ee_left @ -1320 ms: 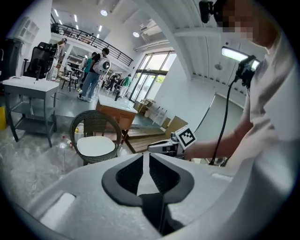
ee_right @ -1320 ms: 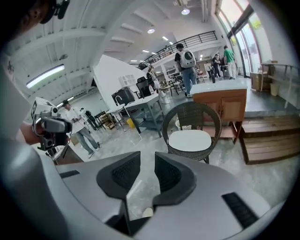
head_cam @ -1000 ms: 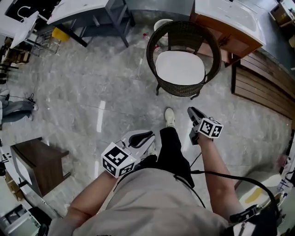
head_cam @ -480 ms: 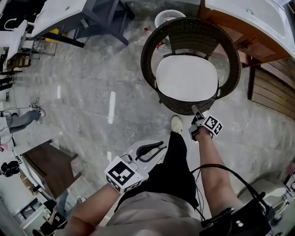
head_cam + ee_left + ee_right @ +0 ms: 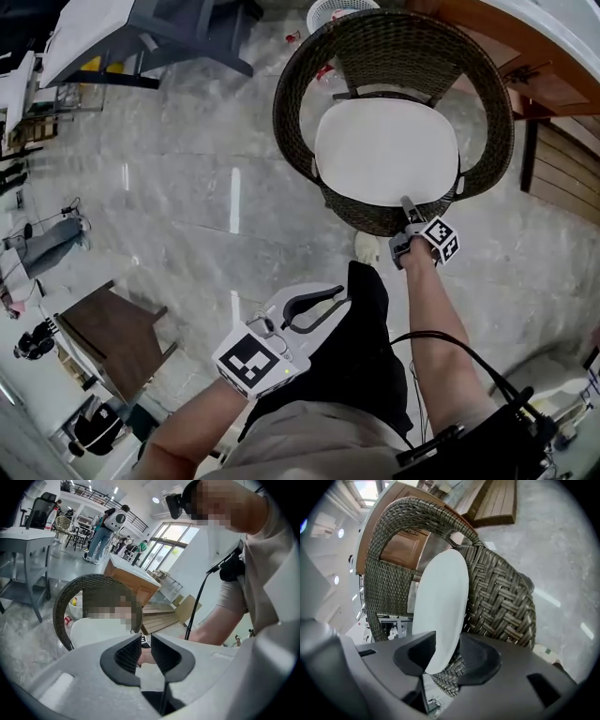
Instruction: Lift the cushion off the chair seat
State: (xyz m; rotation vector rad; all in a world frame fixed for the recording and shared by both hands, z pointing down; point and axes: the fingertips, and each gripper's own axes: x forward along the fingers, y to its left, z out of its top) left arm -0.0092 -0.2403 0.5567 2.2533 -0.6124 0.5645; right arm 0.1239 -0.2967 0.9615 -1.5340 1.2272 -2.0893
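Right gripper (image 5: 409, 206): my jaws are clenched on the near edge of the cushion (image 5: 386, 150). In the right gripper view (image 5: 446, 651) the white rim of the cushion (image 5: 440, 597) runs down between the two pads. One pad overlaps its top face and the other presses against its underside, with the chair's (image 5: 501, 597) wicker front just beyond.

Cushion position: lying flat on the seat of the chair (image 5: 394, 52), inside the curved wicker back and arms. No corner is visibly raised in the head view.

Left gripper (image 5: 330, 298): held low beside my leg, well apart from the chair. In the left gripper view (image 5: 146, 651) my jaws stand a narrow gap apart with nothing between them. Past them I see the chair (image 5: 84, 588) and the cushion (image 5: 93, 630).

Surroundings: grey marbled floor (image 5: 187, 187) and a dark wooden side table (image 5: 108, 337) off to my left. My shoe (image 5: 366, 248) is just beside the chair's front edge.
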